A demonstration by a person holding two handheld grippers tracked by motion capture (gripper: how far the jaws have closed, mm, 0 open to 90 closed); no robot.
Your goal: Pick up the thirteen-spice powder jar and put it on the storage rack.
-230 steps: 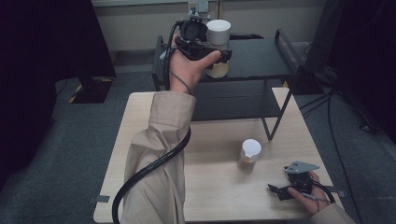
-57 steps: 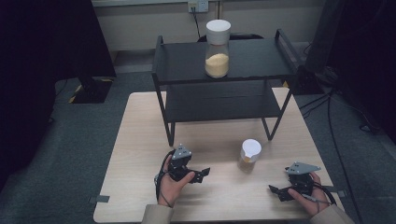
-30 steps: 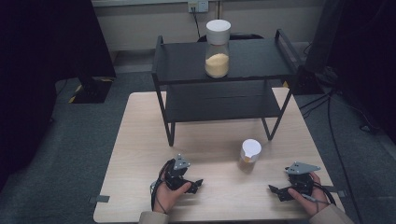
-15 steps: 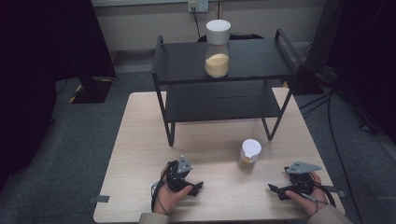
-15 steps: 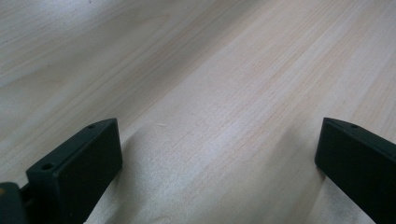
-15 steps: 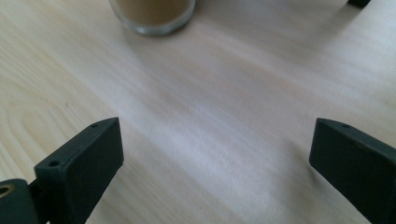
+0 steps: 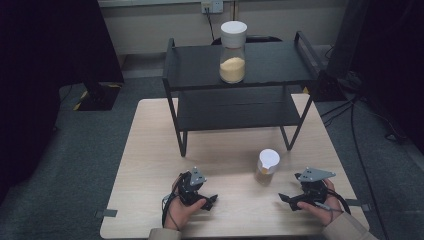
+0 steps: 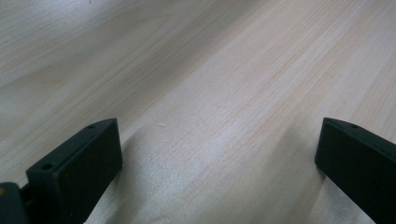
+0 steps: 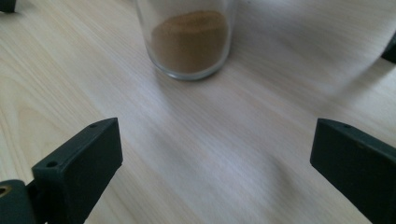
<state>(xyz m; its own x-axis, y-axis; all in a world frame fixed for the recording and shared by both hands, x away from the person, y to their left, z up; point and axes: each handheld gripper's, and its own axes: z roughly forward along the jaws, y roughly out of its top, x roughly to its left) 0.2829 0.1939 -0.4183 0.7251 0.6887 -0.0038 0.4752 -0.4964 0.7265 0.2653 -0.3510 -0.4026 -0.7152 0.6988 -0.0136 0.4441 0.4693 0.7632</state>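
Resting low on the wooden surface (image 7: 150,150), both of your grippers are sitting near the front edge. You are holding the left gripper (image 7: 209,201) with its jaws wide apart, and nothing is between them; in the left gripper view you are looking at bare wood between the two black jaws. You are holding the right gripper (image 7: 284,199) with its jaws wide apart too, and nothing is between them. It is pointing toward the small jar (image 7: 266,166), which is standing upright on the surface near it, a little ahead and not touching it. In the right gripper view the small jar (image 9: 190,39) is showing brown powder at its bottom. The small jar is wearing a white lid. Behind it, a black shelf (image 7: 195,65) is standing at the back of the surface. A tall jar (image 7: 233,52) with a white lid and yellow powder is standing upright on the top level of the shelf, well apart from both grippers.
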